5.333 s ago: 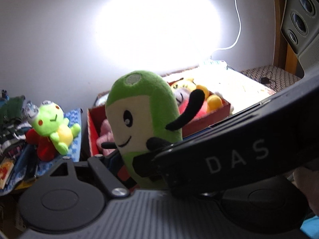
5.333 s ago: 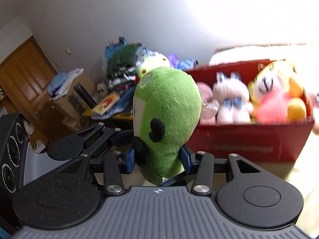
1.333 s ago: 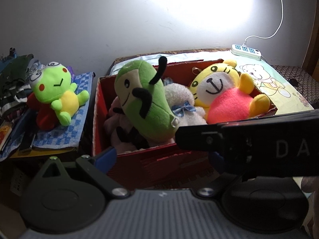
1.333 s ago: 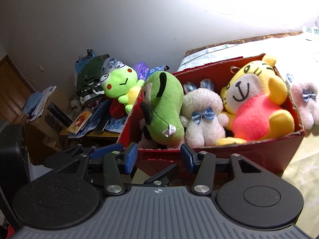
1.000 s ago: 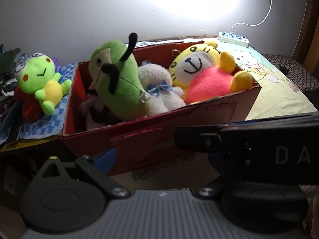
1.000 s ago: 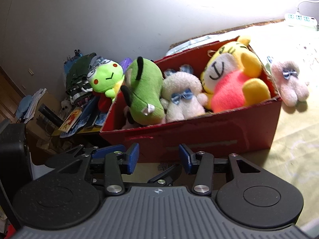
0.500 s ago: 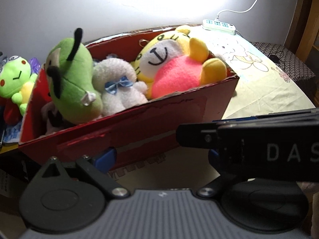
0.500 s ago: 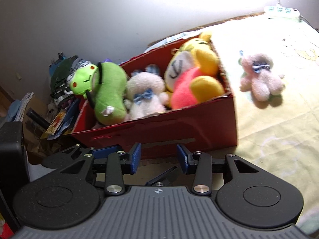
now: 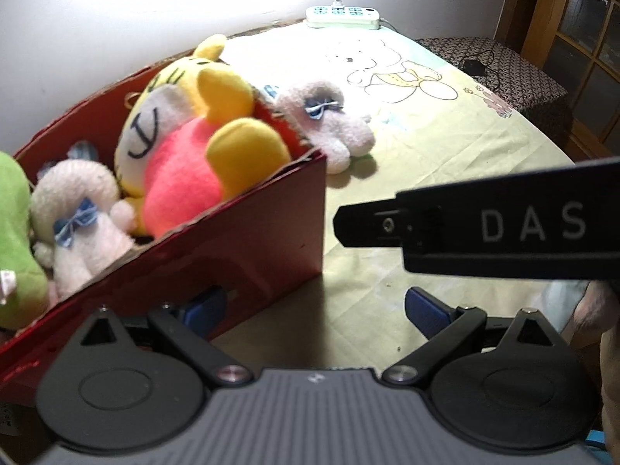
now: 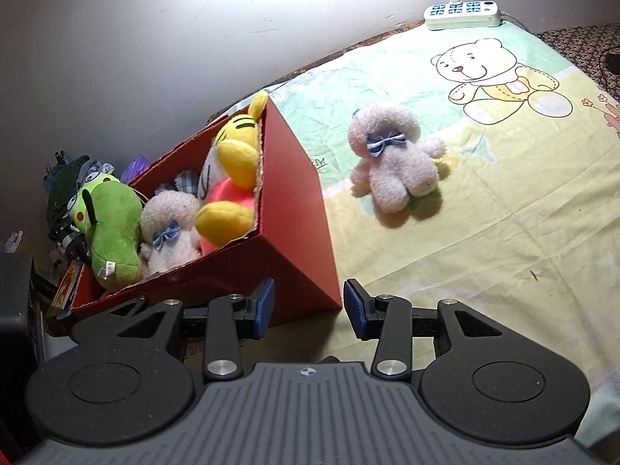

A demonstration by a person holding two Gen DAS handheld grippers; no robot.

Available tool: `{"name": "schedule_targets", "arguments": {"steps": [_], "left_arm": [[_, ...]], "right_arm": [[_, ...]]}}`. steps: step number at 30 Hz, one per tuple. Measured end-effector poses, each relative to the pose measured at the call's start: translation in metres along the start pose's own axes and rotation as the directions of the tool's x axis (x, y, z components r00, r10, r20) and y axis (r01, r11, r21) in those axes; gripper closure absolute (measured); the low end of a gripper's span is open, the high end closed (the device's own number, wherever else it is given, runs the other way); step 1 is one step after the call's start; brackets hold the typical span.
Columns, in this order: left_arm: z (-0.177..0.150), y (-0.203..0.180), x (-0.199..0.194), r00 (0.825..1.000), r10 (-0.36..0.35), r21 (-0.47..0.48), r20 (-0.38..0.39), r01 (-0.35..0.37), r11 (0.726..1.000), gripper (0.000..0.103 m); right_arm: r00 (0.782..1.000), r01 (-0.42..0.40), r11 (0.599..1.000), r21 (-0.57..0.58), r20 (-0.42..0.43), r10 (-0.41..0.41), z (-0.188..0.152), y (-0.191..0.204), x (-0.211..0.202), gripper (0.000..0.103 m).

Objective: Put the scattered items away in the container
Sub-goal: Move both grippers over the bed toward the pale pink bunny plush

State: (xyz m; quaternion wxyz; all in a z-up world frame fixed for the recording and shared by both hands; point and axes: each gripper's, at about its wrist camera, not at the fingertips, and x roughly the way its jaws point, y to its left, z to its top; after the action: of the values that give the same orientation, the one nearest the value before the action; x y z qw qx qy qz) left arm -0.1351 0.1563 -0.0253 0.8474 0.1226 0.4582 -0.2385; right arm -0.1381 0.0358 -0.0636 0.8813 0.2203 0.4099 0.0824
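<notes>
A red box [image 10: 294, 209] stands on the sheet and holds a green plush [image 10: 112, 224], a white lamb with a blue bow [image 10: 170, 228] and a yellow tiger with a pink belly [image 10: 228, 178]. To the right of the box a pale pink plush with a blue bow [image 10: 391, 162] lies loose on the sheet; in the left wrist view this plush [image 9: 329, 124] shows just past the box [image 9: 271, 209]. My right gripper [image 10: 310, 302] is open and empty near the box's front corner. My left gripper [image 9: 314, 304] is open wide, also empty.
A white power strip [image 10: 461, 11] lies at the far edge by the wall. The sheet carries a bear print [image 10: 496, 73]. A pile of clutter [image 10: 66, 186] sits left of the box. The right gripper's black body [image 9: 484, 224] crosses the left wrist view.
The green plush, held by both grippers earlier, now lies in the box. Both views have swung right, so the box has slid left and the loose pink plush has come closer.
</notes>
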Motion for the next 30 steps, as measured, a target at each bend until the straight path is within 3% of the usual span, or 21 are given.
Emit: {"name": "schedule_targets", "arguments": {"steps": [17,30], "left_arm": [[0.023,-0.040,0.031,0.996,-0.026,-0.003,-0.088,0.026,1.000,0.004],[0.048,-0.077,0.056,0.995,-0.017,-0.036,-0.099,0.014,0.999,0.004]], "right_arm": [[0.994,-0.023,1.000,-0.022,-0.108,0.020,0.021,-0.044,0.007,0.059],[0.989,-0.023,0.999,-0.035,-0.149,0.017,0.039,-0.091,0.004,0.059]]}}
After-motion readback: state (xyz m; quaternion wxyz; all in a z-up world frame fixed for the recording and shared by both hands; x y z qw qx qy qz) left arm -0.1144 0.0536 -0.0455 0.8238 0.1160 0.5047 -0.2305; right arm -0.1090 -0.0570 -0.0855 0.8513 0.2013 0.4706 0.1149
